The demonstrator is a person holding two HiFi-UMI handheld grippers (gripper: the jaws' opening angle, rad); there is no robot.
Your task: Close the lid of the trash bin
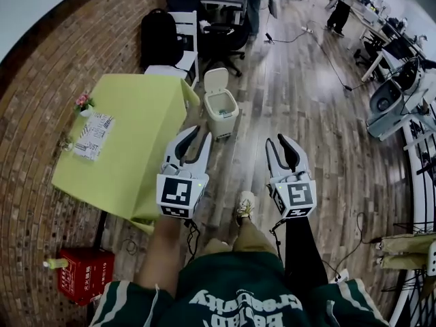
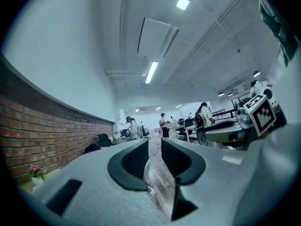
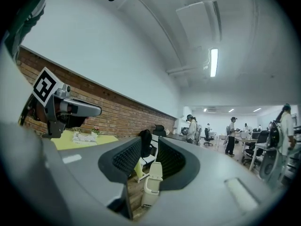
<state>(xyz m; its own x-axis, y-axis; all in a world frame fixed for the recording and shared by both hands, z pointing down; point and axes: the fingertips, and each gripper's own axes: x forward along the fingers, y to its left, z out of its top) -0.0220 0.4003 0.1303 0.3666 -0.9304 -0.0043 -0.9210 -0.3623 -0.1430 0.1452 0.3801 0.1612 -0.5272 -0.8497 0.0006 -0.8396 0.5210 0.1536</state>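
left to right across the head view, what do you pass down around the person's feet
red crate → left gripper → shoe → right gripper

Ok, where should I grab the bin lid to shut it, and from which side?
Pinch the free top edge of the lid, probably coming from the front, over the open mouth of the bin. The lid stands upright, hinged at the far rim, so that edge sticks up clear. The table stands close on the bin's left.
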